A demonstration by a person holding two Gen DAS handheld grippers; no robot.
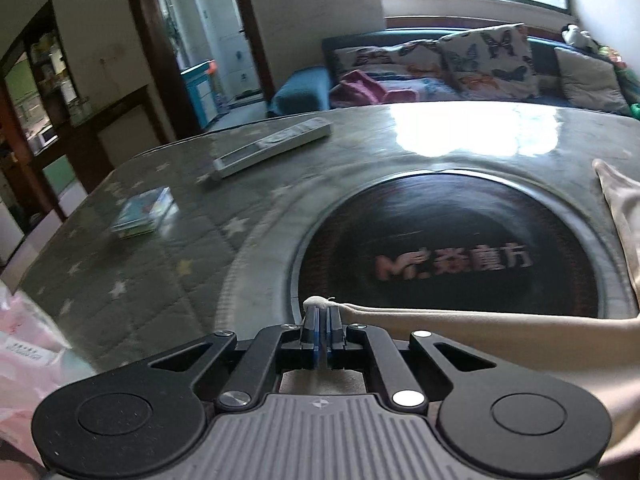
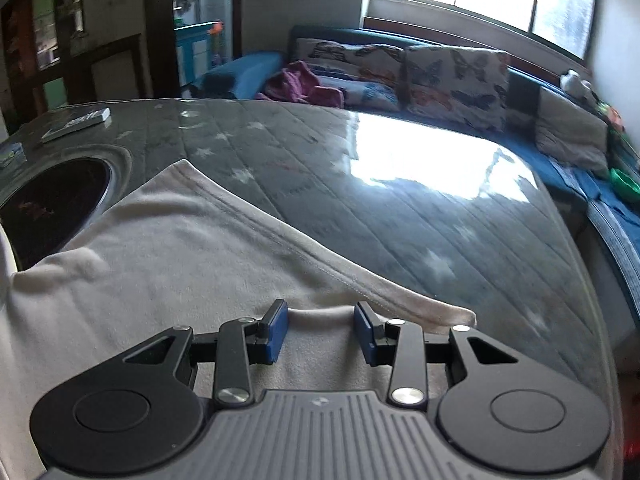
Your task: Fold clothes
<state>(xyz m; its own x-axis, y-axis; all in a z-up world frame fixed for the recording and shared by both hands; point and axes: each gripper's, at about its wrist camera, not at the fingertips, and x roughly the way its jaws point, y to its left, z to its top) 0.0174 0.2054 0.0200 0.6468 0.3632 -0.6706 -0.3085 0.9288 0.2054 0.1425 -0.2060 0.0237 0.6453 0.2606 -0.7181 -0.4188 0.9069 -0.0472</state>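
Note:
A cream-white garment (image 2: pixel 168 248) lies on the glass-topped table (image 2: pixel 400 208), with a stitched hem running diagonally toward the lower right. My right gripper (image 2: pixel 321 330) is open, its blue pads (image 2: pixel 277 330) just above the cloth near that hem. In the left wrist view my left gripper (image 1: pixel 323 318) is shut on a corner of the same garment (image 1: pixel 500 332), and a small tuft of cloth sticks out above the pads. The cloth stretches from it to the right, over the round dark inset (image 1: pixel 452 248) of the table.
A white remote control (image 1: pixel 276 146) and a small blue-green box (image 1: pixel 144 212) lie on the table's far left. A pink plastic bag (image 1: pixel 24 352) sits at the left edge. A blue sofa (image 2: pixel 460 76) with butterfly cushions stands behind the table under a window.

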